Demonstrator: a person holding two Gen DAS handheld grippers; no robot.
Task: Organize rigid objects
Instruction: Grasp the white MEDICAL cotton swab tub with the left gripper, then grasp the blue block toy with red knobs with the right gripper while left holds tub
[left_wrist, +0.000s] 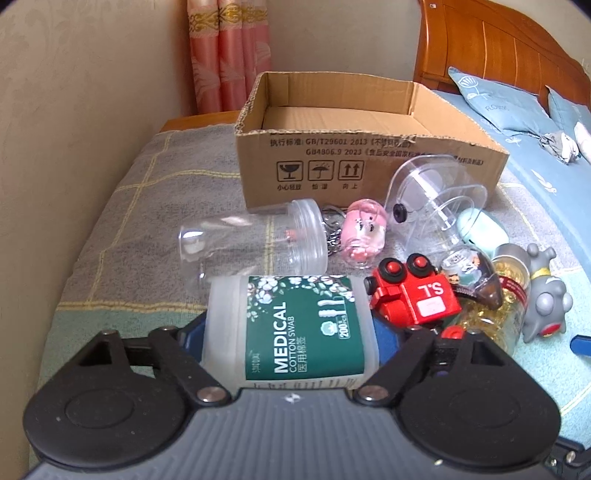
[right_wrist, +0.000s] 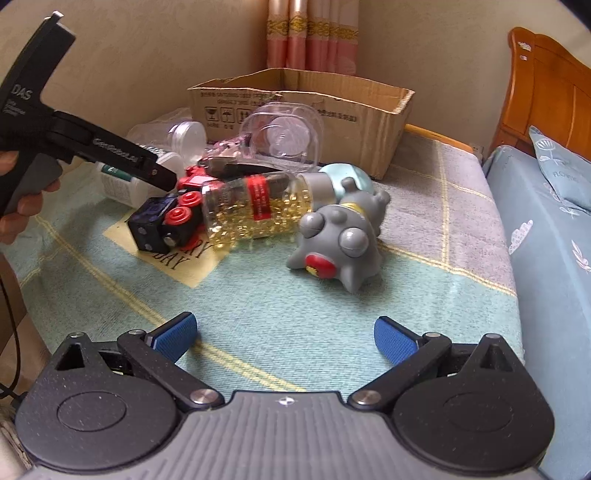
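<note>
My left gripper (left_wrist: 291, 336) is shut on a white cotton swab jar (left_wrist: 295, 328) with a green label, held on its side; the jar hides most of both blue pads. Beyond it lie a clear plastic jar (left_wrist: 255, 240), a pink figure (left_wrist: 364, 230), a red toy truck (left_wrist: 413, 291) and a clear case (left_wrist: 436, 199), in front of an open cardboard box (left_wrist: 351, 147). My right gripper (right_wrist: 284, 338) is open and empty above the blanket, short of a grey toy (right_wrist: 340, 240) and a bottle of yellow capsules (right_wrist: 258, 210). The left gripper's body (right_wrist: 92, 144) shows at the left in the right wrist view.
The cardboard box (right_wrist: 306, 107) stands at the back by the wall and pink curtain (right_wrist: 310, 33). A blue bed with pillows (right_wrist: 561, 173) and a wooden headboard (right_wrist: 543, 85) lie to the right. A mint round object (left_wrist: 480, 229) sits among the pile.
</note>
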